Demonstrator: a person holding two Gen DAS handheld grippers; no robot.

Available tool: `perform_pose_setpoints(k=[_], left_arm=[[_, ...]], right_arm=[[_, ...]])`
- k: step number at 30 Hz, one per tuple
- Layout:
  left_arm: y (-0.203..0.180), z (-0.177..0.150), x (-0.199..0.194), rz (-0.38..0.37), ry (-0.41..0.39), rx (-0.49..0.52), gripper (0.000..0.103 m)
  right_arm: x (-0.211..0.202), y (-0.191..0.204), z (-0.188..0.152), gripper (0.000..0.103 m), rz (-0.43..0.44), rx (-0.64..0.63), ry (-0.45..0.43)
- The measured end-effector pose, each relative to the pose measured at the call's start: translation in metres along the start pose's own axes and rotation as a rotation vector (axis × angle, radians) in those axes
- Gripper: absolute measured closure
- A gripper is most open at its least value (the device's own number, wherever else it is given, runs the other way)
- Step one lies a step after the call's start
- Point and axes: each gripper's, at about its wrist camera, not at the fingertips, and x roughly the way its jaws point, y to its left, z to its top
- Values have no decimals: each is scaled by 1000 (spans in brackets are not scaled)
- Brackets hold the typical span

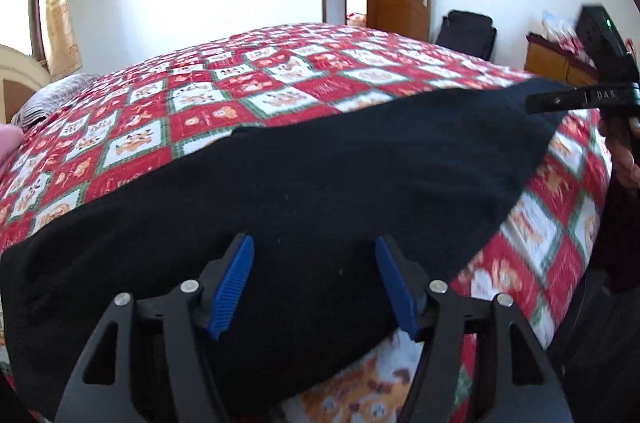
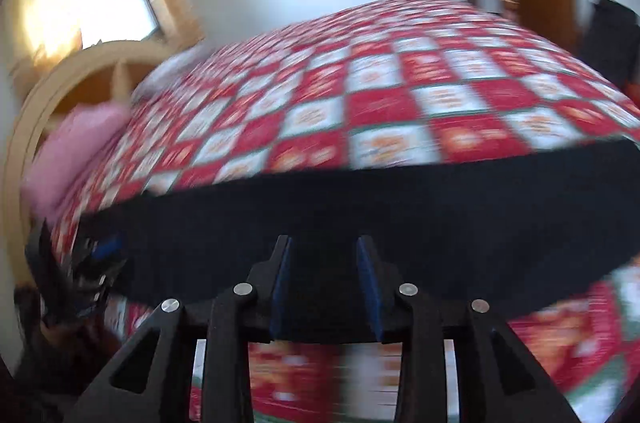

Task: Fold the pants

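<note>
Pants [image 1: 320, 175] black, flat on checked quilt [image 1: 208, 95] at bed's near edge, long axis left-right. Left gripper [image 1: 314, 283] spread over near hem; right gripper [image 2: 324, 287] spread likewise, nothing pinched. Both equally near; fabric just ahead.

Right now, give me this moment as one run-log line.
step: fold pants | pants: black, on checkered quilt | left hand-held gripper: open, over pants | right hand-held gripper: open, at pants edge | right view: blurred
</note>
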Motion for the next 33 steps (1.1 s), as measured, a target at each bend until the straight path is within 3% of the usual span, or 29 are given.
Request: perform_pose_setpoints(k=[3, 8, 10, 12, 17, 20, 24, 30, 33], left_arm=[[9, -8, -7, -29, -4, -20, 36], [13, -11, -11, -42, 0, -4, 36], [12, -8, -12, -31, 5, -6, 36], [10, -4, -14, 8, 12, 9, 35], [14, 1, -24, 105, -13, 26, 20], [28, 0, -23, 148, 3, -18, 20], [48, -3, -19, 195, 24, -85, 19], [64, -10, -15, 207, 46, -166, 19], [64, -11, -17, 211, 43, -163, 17]], right_arm=[[28, 64, -18, 68, 120, -145, 74], [60, 109, -57, 68, 188, -269, 248], [52, 119, -64, 68, 153, -367, 224], [48, 116, -59, 68, 187, -319, 241], [32, 117, -29, 68, 218, -262, 119], [42, 134, -15, 68, 243, -272, 102], [69, 163, -8, 68, 308, -293, 141], [106, 185, -32, 68, 340, -292, 238], [101, 188, -42, 68, 318, -336, 195]])
